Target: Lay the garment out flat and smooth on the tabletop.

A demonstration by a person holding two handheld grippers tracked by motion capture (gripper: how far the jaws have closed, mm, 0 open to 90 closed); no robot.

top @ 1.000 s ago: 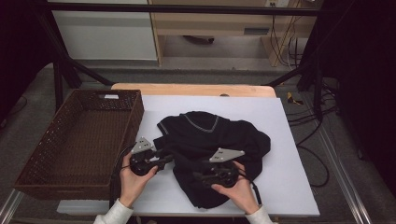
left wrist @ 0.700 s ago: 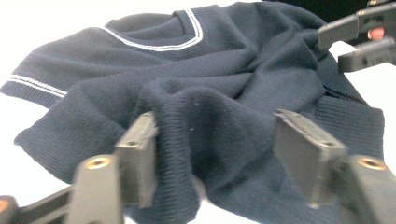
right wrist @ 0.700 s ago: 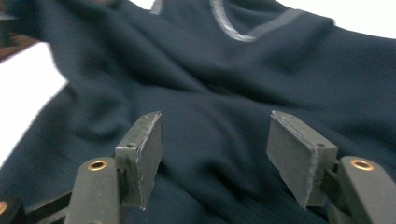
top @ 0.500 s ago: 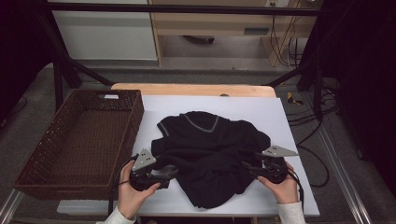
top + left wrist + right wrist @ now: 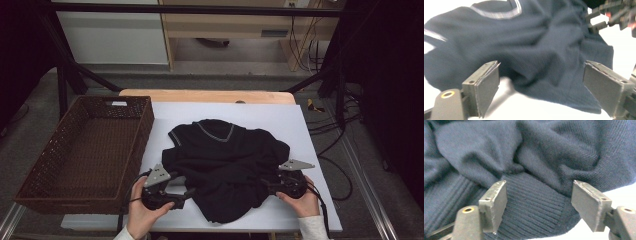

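A dark navy V-neck sweater (image 5: pixel 227 160) lies crumpled in the middle of the white table (image 5: pixel 310 130). My left gripper (image 5: pixel 189 193) rests on the table at the sweater's lower left edge, pointing right. Its jaws have just been opening, and in the left gripper view (image 5: pixel 541 66) they stand wide apart with the sweater (image 5: pixel 536 42) just ahead of them and no pad pressing it. My right gripper (image 5: pixel 264 186) is at the sweater's lower right edge, pointing left. Its jaws (image 5: pixel 540 182) have also just been opening, and the ribbed hem (image 5: pixel 534 202) lies loose between them.
An empty brown wicker basket (image 5: pixel 85 150) stands against the table's left side, close to my left hand. A wooden board edge (image 5: pixel 207 95) runs along the table's far side. Cables (image 5: pixel 330 135) trail on the floor to the right.
My right gripper has swung from the sweater's middle to its right edge, and the fabric has spread that way. The left gripper has drawn back slightly. Both sets of jaws stand wider.
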